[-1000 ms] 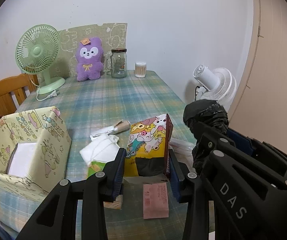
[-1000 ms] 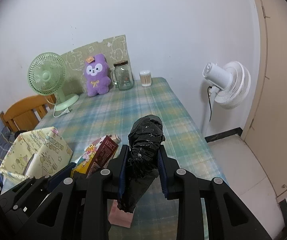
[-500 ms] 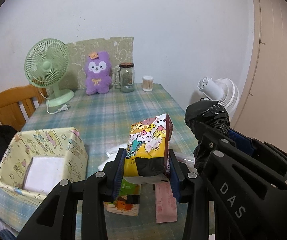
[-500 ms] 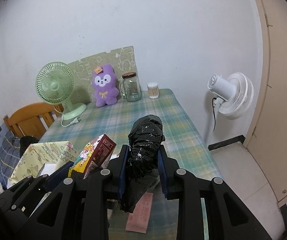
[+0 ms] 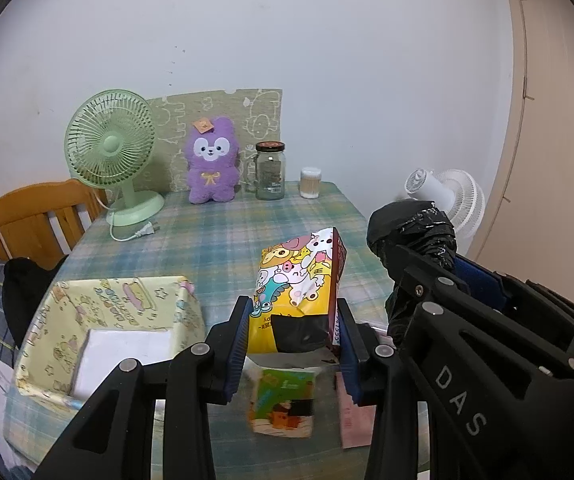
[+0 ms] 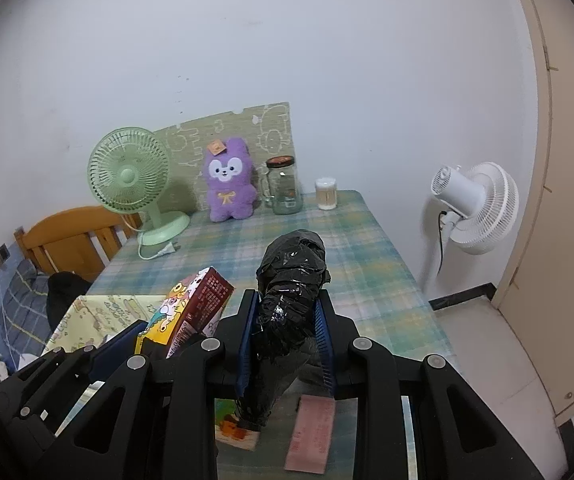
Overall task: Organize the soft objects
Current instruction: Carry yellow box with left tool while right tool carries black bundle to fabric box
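My left gripper [image 5: 293, 342] is shut on a cartoon-print tissue pack [image 5: 299, 280] and holds it above the table; the pack also shows in the right wrist view [image 6: 191, 308]. My right gripper [image 6: 287, 344] is shut on a black plastic bag roll [image 6: 291, 296], held just right of the left gripper; the roll shows in the left wrist view [image 5: 415, 236]. A yellow patterned storage box [image 5: 127, 300] with a white item inside sits at the lower left. A green tissue packet [image 5: 283, 404] and a pink packet [image 6: 311, 432] lie on the table below the grippers.
A purple plush toy [image 5: 211, 172], green desk fan [image 5: 115, 152], glass jar [image 5: 270, 176] and cotton-swab tub [image 5: 311, 182] stand along the table's far edge. A wooden chair [image 5: 35, 216] is at the left; a white floor fan [image 6: 475, 208] at the right.
Both grippers have lifted and pulled back with their objects; the table looks farther below. The white tissues and roll near the packets have dropped out of sight behind the left gripper.
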